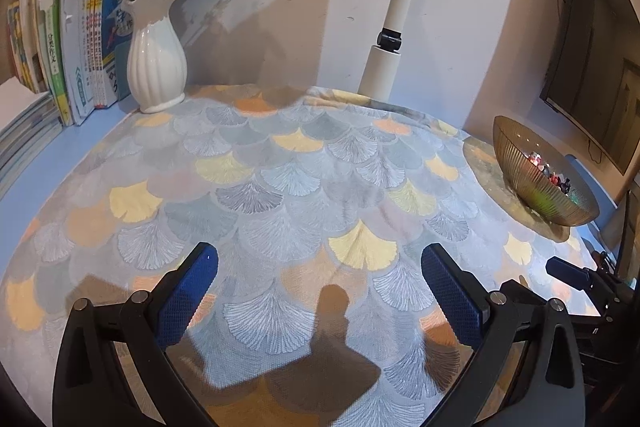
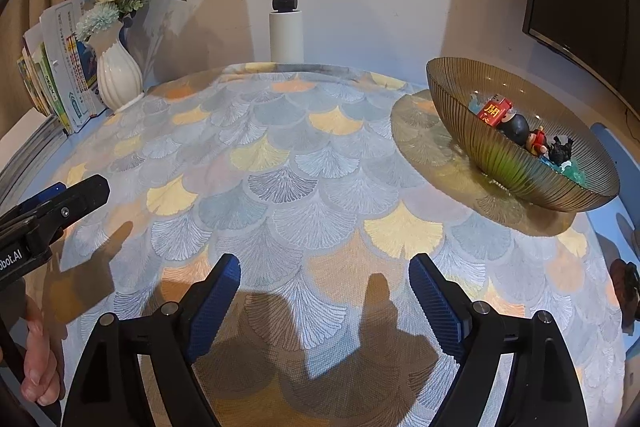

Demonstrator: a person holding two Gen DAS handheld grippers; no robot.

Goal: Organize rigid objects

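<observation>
Both grippers hover over the patterned cloth on the bench. The right gripper stands wide with nothing between its fingers, and so does the left gripper. The small toys lie together inside the ribbed glass bowl at two o'clock. A white vase stands at eleven o'clock.

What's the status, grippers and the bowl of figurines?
Left gripper open, empty. Right gripper open, empty. Figurines in glass bowl. Cloth ahead bare.
</observation>
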